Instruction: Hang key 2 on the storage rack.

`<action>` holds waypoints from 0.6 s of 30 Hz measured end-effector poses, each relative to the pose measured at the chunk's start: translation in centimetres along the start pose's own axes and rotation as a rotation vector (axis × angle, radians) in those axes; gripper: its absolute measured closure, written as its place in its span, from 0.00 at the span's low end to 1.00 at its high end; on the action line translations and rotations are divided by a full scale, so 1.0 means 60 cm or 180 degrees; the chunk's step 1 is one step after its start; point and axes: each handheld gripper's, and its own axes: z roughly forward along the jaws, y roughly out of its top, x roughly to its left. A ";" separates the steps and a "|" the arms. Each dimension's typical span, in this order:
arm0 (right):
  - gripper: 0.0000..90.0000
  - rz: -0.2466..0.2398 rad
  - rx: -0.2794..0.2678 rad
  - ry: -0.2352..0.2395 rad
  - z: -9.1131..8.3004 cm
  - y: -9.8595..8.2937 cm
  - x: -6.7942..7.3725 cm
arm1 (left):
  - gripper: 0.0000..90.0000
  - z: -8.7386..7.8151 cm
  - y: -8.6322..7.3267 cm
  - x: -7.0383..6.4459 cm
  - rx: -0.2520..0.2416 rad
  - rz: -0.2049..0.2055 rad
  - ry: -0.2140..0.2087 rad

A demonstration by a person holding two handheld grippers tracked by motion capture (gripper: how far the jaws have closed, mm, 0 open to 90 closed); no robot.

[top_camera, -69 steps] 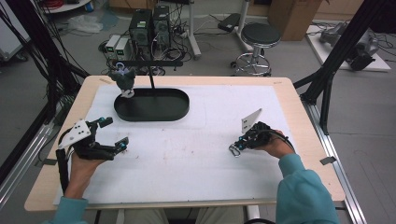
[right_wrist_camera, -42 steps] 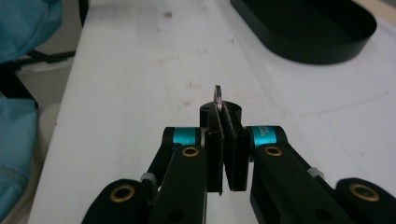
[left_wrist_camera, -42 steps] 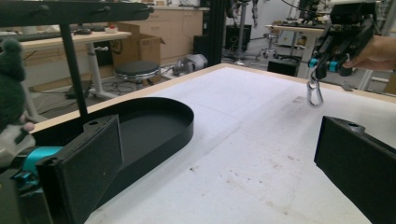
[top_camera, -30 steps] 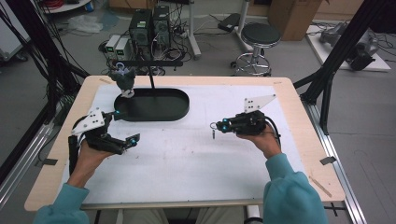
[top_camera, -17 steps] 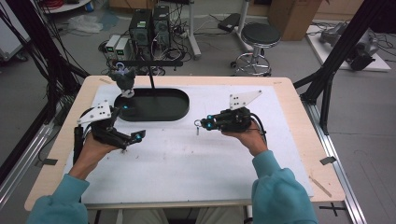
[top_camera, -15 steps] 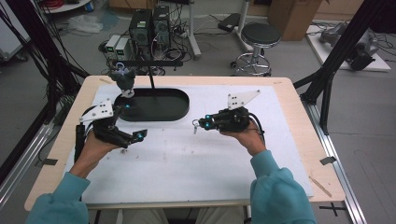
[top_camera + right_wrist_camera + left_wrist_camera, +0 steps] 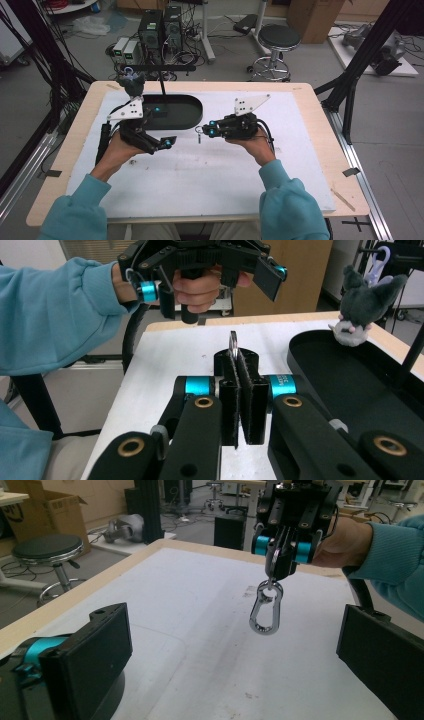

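A silver carabiner (image 7: 265, 612) hangs by its small ring from my right gripper (image 7: 205, 131), which is shut on that ring above the white mat. In the right gripper view the ring's edge (image 7: 233, 342) sticks up between the closed pads. My left gripper (image 7: 167, 143) is open with nothing in it, a short way left of the carabiner (image 7: 199, 134) and pointing at it. In the left gripper view its two black jaws stand wide apart, with the carabiner beyond them.
A black oval tray (image 7: 175, 112) lies at the back left of the mat (image 7: 215, 175). A thin stand (image 7: 161, 82) rises from it. A grey plush toy (image 7: 131, 82) hangs from the stand by a purple clip (image 7: 376, 260). Wooden table edges surround the mat.
Both grippers have come in toward the middle. The right one moved left and lifted off the mat with the carabiner. The left one moved forward and to the right.
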 end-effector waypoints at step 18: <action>0.98 -0.0058 -0.0070 0.0080 0.021 0.020 0.001 | 0.05 0.039 0.012 -0.009 0.0092 -0.0010 -0.0288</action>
